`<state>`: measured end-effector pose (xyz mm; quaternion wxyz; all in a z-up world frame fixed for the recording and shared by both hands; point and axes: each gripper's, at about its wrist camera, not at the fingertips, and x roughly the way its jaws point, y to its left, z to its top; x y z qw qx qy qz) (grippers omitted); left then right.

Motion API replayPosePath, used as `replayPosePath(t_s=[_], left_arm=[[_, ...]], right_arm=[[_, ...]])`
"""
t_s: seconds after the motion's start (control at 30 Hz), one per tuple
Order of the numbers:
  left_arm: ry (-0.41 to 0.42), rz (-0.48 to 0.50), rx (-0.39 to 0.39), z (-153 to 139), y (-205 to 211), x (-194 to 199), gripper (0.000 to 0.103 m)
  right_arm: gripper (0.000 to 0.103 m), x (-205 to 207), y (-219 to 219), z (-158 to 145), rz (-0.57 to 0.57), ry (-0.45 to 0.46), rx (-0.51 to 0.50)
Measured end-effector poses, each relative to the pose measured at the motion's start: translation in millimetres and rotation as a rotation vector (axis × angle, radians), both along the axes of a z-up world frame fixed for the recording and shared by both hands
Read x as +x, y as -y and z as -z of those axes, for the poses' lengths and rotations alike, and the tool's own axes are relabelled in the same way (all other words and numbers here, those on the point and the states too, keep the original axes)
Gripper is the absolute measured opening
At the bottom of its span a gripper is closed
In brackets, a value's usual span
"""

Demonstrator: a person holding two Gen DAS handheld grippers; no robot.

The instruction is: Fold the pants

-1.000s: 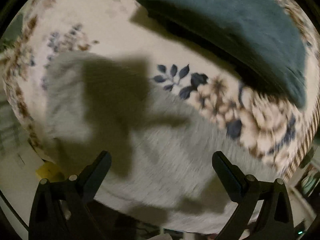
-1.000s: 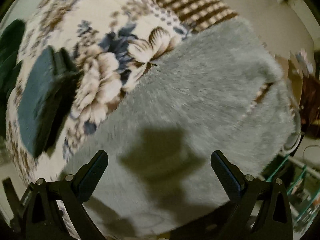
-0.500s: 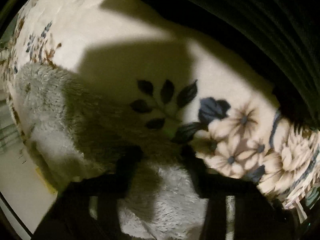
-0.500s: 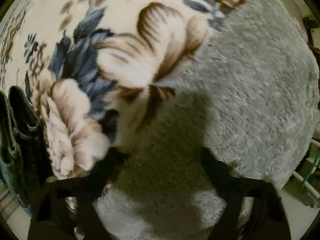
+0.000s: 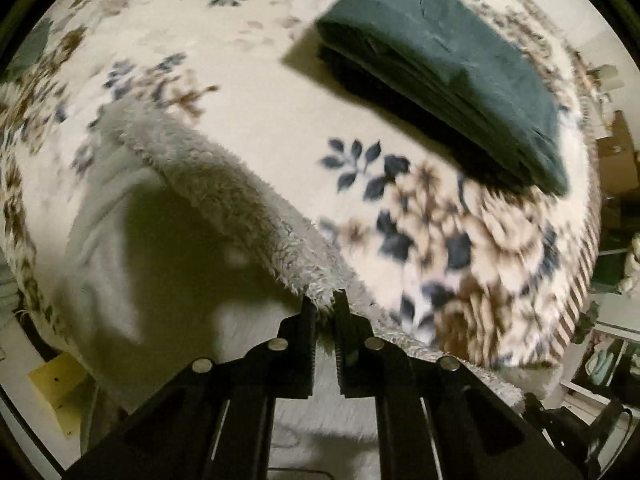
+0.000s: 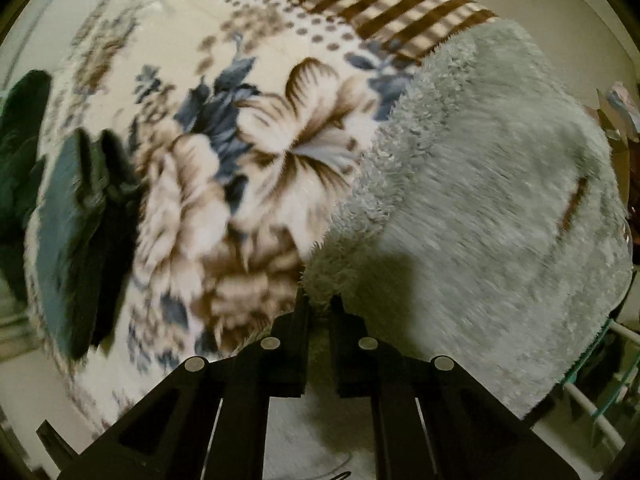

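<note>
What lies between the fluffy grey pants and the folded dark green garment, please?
In the left wrist view, only bare floral blanket separates the grey pants from the folded dark green garment.

A cream blanket [image 5: 260, 92] with blue and brown flowers covers the surface; in the right wrist view its far border [image 6: 384, 12] shows brown and cream stripes with a band of dots beside them. A folded teal stack [image 5: 452, 64] lies on the blanket, casting a dark shadow along its near side. The same stack [image 6: 64, 240] appears at the left edge of the right wrist view. A yellow block [image 5: 56, 384] sits on the pale floor [image 5: 24, 392] beyond the blanket's edge.
</note>
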<state>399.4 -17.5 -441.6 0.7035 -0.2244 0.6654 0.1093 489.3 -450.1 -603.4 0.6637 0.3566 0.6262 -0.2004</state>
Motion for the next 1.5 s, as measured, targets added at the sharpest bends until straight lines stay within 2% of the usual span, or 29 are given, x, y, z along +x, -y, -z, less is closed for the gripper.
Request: replayPosePath(t_s=[0.03, 0.13, 0.23, 0.3, 0.43, 0.5, 0.6, 0.63, 0.7, 0.73, 0.77, 0.8, 0.87, 0.93, 1.17, 1.23, 1.33, 1.4, 1.43, 1.47, 1.5], left_arm=[[0.010, -0.002, -0.011, -4.6, -7.5, -6.3, 0.006], [0.026, 0.001, -0.017, 7.9, -17.7, -34.8, 0.006], [0.007, -0.002, -0.005, 17.0, -17.4, -88.7, 0.006], [-0.022, -0.006, -0.003, 39.4, -10.9, -111.6, 0.006], [-0.090, -0.015, 0.004, 74.4, -9.5, -160.1, 0.006], [-0.108, -0.011, 0.003, 88.4, -9.6, -173.0, 0.007], [-0.103, -0.053, -0.023, 91.6, -17.2, -184.3, 0.010], [-0.095, -0.071, -0.032, 88.8, -21.1, -187.3, 0.010], [-0.063, -0.115, -0.044, 80.0, -32.2, -196.2, 0.011], [-0.049, -0.143, -0.056, 75.9, -38.8, -200.9, 0.015], [-0.036, -0.173, -0.068, 72.9, -47.0, -206.3, 0.027], [-0.026, -0.192, -0.073, 71.0, -53.7, -207.9, 0.042], [0.009, -0.234, -0.068, 68.4, -71.2, -211.8, 0.060], [0.036, -0.268, -0.042, 72.4, -90.0, -211.3, 0.062], [0.087, -0.392, 0.051, 109.2, -146.7, -176.8, 0.062], [0.100, -0.418, 0.065, 115.5, -159.2, -165.9, 0.062], [0.118, -0.466, 0.088, 120.2, -178.5, -153.7, 0.062], [0.126, -0.500, 0.089, 123.5, -190.6, -149.1, 0.062], [0.129, -0.511, 0.082, 125.9, -195.7, -147.0, 0.060], [0.137, -0.517, 0.076, 128.2, -199.9, -145.3, 0.047], [0.143, -0.515, 0.068, 130.3, -202.3, -142.9, 0.019]], right_arm=[[0.008, -10.5, 9.8, -1.9, -0.008, 0.008, 0.005], [0.008, -63.1, 31.7, -22.4, -0.033, 0.027, 0.016], [0.005, -113.4, 45.1, -30.3, -0.071, 0.032, -0.002], [0.004, -147.9, 52.1, -28.5, -0.102, 0.026, -0.036], [0.004, -199.3, 68.9, -2.9, -0.134, -0.040, -0.067], [0.004, -218.3, 76.2, 15.0, -0.131, -0.079, -0.042], [0.005, -232.6, 82.6, 28.1, -0.116, -0.080, 0.014], [0.008, -236.1, 86.0, 31.1, -0.109, -0.072, 0.039], [0.030, -240.3, 92.5, 36.5, -0.095, -0.043, 0.106], [0.050, -242.0, 95.7, 37.7, -0.080, -0.020, 0.135], [0.059, -244.8, 102.2, 39.2, -0.053, 0.014, 0.168], [0.061, -244.9, 105.8, 39.9, -0.036, 0.028, 0.176], [0.067, -243.3, 118.8, 40.9, 0.001, 0.063, 0.175], [0.069, -241.3, 140.2, 45.5, 0.057, 0.107, 0.173], [0.069, -206.6, 211.2, 64.7, 0.236, 0.220, 0.102], [0.069, -201.3, 229.6, 77.1, 0.293, 0.208, 0.114], [0.069, -201.7, 245.0, 84.3, 0.356, 0.242, 0.136], [0.064, -201.0, 245.9, 79.5, 0.351, 0.270, 0.101], [0.050, -200.3, 244.7, 76.3, 0.331, 0.276, 0.073], [0.028, -198.4, 242.8, 74.0, 0.306, 0.280, 0.057], [0.021, -195.6, 241.9, 71.4, 0.277, 0.280, 0.038]])
